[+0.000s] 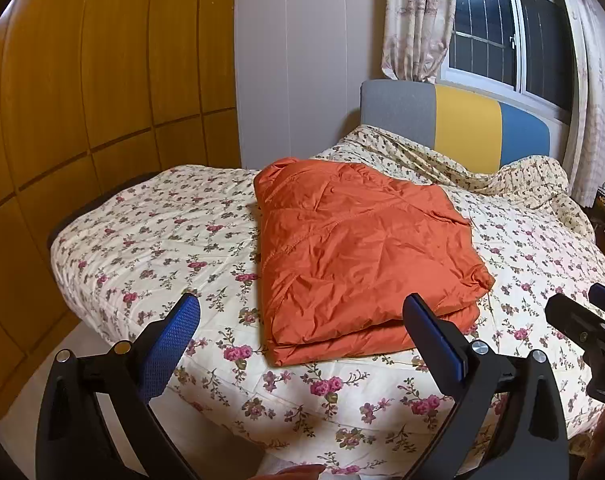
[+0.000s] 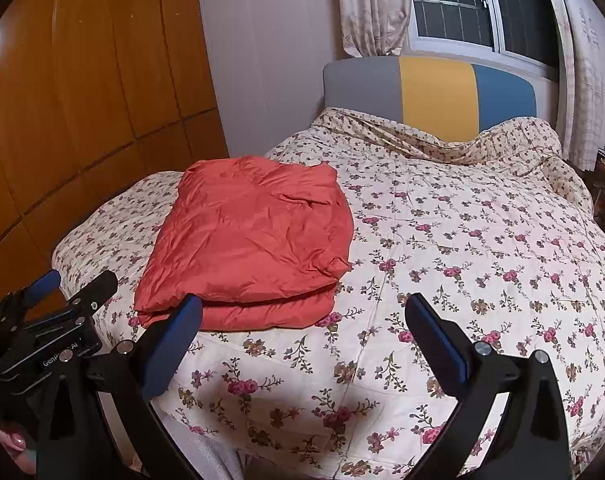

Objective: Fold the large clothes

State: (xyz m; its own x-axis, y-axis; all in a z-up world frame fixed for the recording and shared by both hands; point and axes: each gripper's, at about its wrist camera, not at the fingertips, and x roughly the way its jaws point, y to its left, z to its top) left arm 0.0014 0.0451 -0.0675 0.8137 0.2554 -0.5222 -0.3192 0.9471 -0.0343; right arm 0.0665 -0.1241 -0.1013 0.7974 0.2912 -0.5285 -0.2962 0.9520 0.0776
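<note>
Now the folded jacket point(image 1: 362, 256) lies on the bed point(image 1: 142, 240), wardrobe point(image 1: 82, 80) beside; left hand-held gripper point(image 1: 302, 320) and right hand-held gripper point(image 2: 302, 320) both spread wide, empty, nothing between.

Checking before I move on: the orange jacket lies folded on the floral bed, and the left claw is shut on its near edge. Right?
Not quite. The orange jacket does lie folded on the floral bed, but the left claw is open and holds nothing; the left wrist view shows its fingers spread wide, short of the jacket's near edge.
</note>
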